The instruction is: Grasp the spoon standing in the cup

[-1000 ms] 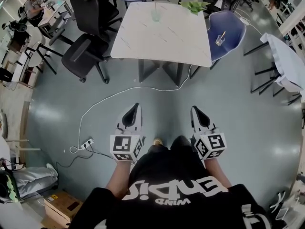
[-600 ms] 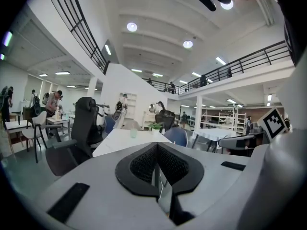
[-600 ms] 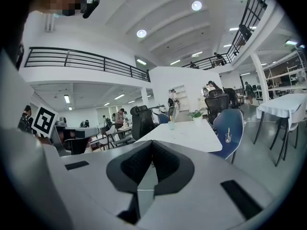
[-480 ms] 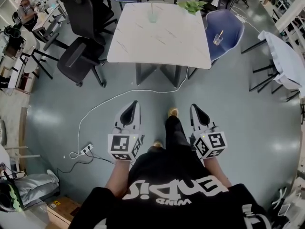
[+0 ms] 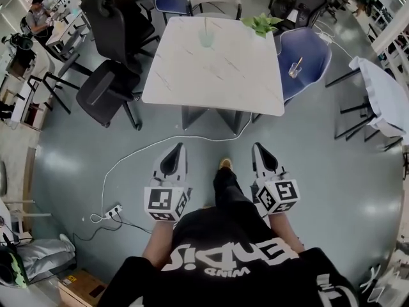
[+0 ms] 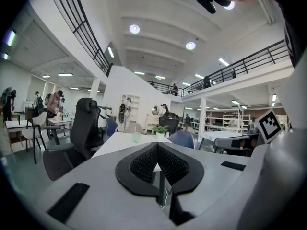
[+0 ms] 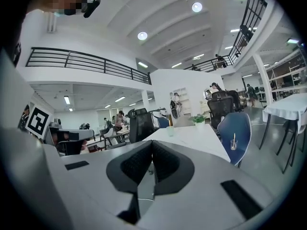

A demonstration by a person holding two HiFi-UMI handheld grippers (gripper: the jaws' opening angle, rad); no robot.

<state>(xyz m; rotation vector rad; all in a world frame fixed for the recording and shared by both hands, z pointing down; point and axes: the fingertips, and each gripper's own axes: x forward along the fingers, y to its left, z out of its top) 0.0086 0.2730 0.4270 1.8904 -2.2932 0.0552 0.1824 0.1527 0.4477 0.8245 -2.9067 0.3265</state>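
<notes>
A pale green cup (image 5: 206, 38) with a thin spoon standing in it sits near the far edge of the white table (image 5: 217, 75); it also shows as the green cup (image 6: 136, 137) and green cup (image 7: 170, 131). A clear glass (image 5: 294, 68) holding a second spoon stands on the blue chair's seat, seen too as the glass (image 7: 233, 144). My left gripper (image 5: 181, 146) and right gripper (image 5: 255, 146) hang over the floor, well short of the table, both shut and empty. The jaws meet in the left gripper (image 6: 157, 145) view and the right gripper (image 7: 152, 143) view.
A potted plant (image 5: 262, 23) stands at the table's far right corner. Black office chairs (image 5: 105, 88) flank the table's left, the blue chair (image 5: 305, 50) its right. A white cable (image 5: 137, 136) and power strip (image 5: 114, 210) lie on the floor. A white-clothed table (image 5: 383, 94) is at right.
The person has stepped toward the table, one foot now forward between the grippers. The table sits a little nearer. Both grippers stay shut and level.
</notes>
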